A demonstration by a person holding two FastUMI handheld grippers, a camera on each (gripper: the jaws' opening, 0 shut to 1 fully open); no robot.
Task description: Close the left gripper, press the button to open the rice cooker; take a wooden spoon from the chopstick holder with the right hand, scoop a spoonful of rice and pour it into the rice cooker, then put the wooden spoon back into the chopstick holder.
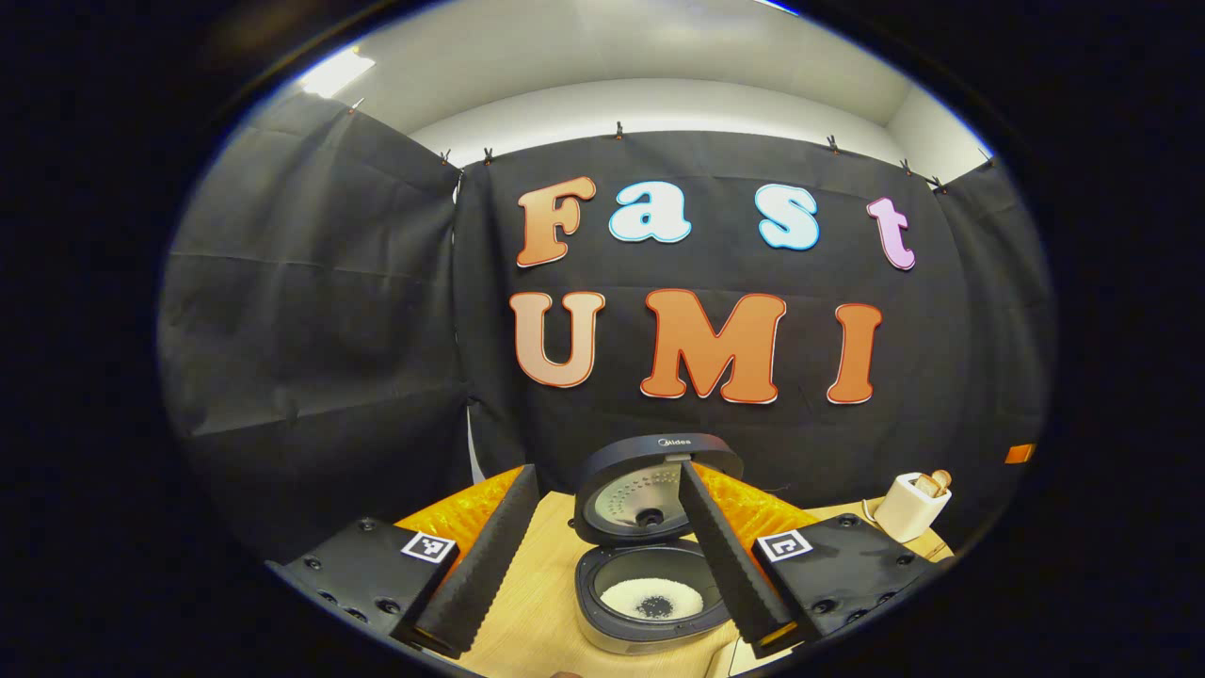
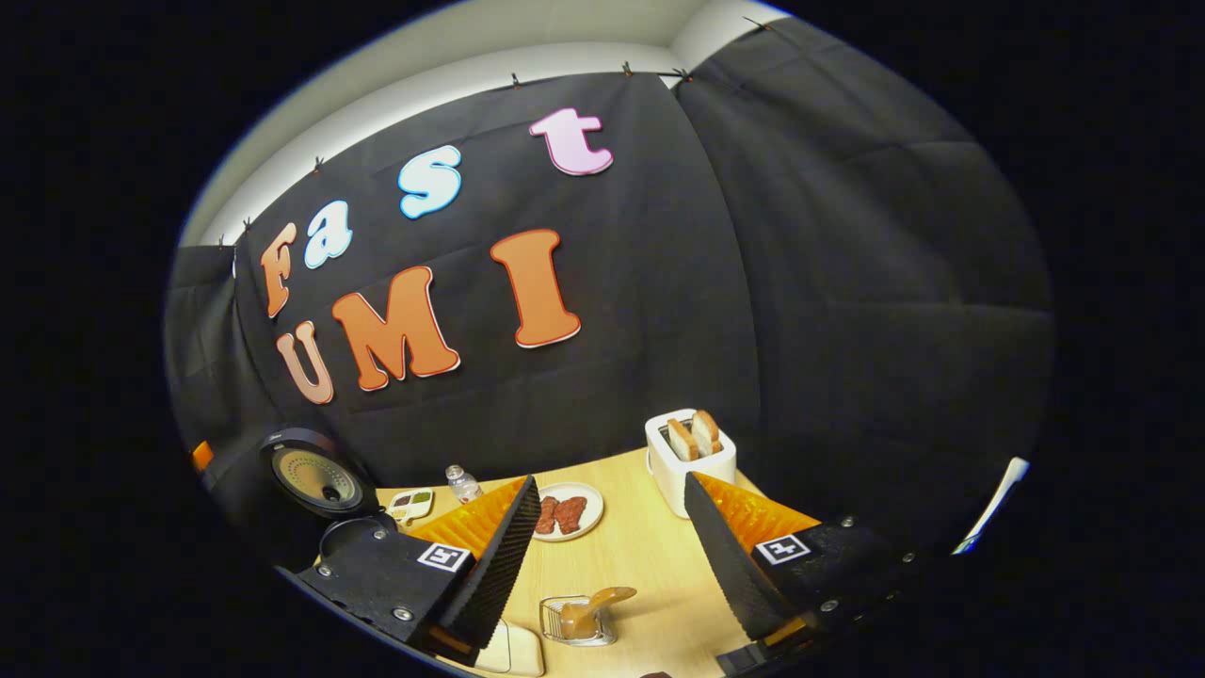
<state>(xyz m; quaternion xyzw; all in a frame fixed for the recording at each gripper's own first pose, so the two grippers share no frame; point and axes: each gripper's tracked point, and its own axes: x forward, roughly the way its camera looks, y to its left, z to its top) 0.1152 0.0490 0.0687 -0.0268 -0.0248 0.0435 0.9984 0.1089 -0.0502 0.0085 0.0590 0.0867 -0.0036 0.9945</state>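
The rice cooker stands open, its round lid tipped up behind the pot. White rice with a dark patch in the middle lies in the pot. My left gripper is open above and in front of the cooker, holding nothing. My right gripper is open too, over the table, with nothing in it. Below and between its fingers sits a small wire chopstick holder with the wooden spoon resting in it. The cooker's raised lid appears at the far left of the right gripper view.
A white toaster with two slices stands at the back of the wooden table; it is at the far right in the left gripper view. A plate of meat, a small dish and a bottle sit near the wall. A cream object lies beside the holder.
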